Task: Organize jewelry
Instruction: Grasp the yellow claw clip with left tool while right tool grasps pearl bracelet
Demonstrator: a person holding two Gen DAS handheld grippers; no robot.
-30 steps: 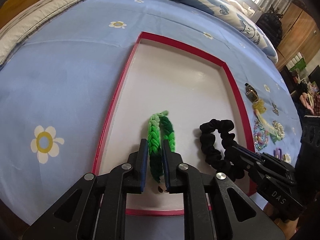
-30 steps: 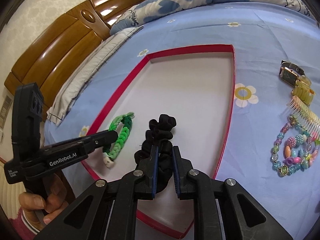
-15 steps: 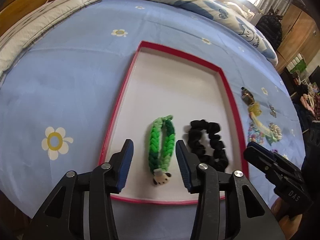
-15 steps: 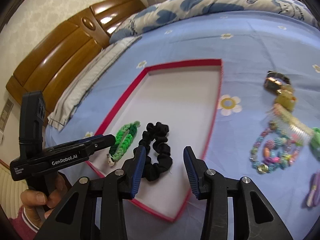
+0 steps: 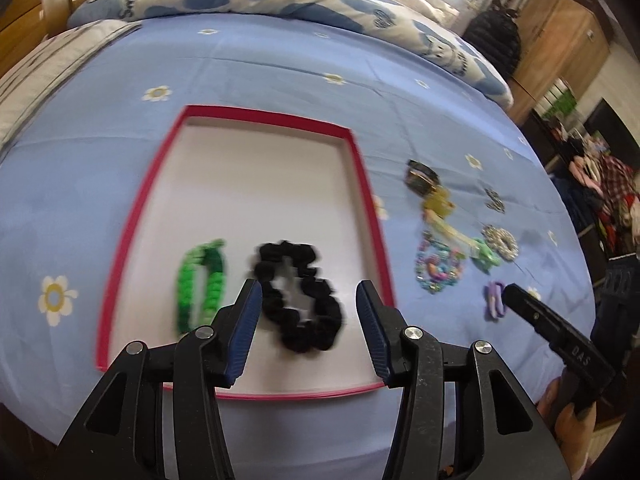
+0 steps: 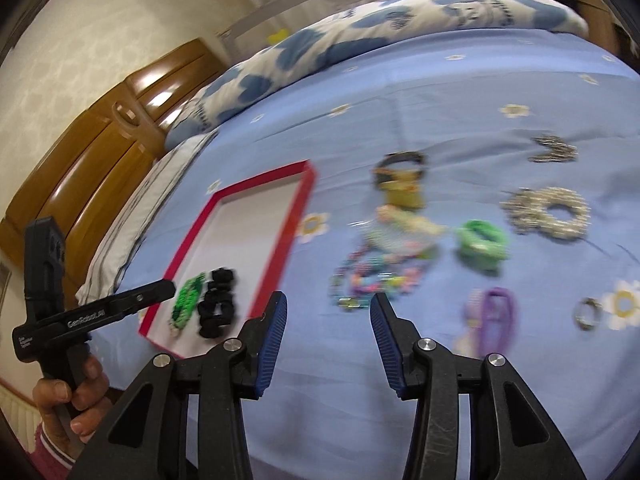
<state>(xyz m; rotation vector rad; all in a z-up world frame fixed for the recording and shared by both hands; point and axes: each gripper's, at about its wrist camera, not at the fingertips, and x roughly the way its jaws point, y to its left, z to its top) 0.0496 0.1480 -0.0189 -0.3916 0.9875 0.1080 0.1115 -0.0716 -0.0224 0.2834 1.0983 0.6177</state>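
Note:
A red-rimmed white tray (image 5: 362, 184) (image 6: 280, 236) lies on the blue bedsheet. In it rest a green braided bracelet (image 5: 200, 284) (image 6: 187, 300) and a black scrunchie (image 5: 300, 300) (image 6: 216, 304), side by side near the front. My left gripper (image 5: 308, 328) is open and empty, raised above the tray's front over the scrunchie. My right gripper (image 6: 326, 340) is open and empty above the sheet, right of the tray, near a colourful bead bracelet (image 6: 372, 280) (image 5: 438, 264).
Loose on the sheet right of the tray: a watch (image 6: 400, 168), a comb (image 6: 404, 228), a green scrunchie (image 6: 482, 244), a silver scrunchie (image 6: 548, 212), a purple clip (image 6: 496, 320), a ring (image 6: 586, 314), a dark hairpiece (image 6: 554, 150). Pillows and a wooden headboard lie behind.
Both grippers opened, released the green bracelet and black scrunchie in the tray, then pulled back and up. The right gripper swung right toward the loose jewelry.

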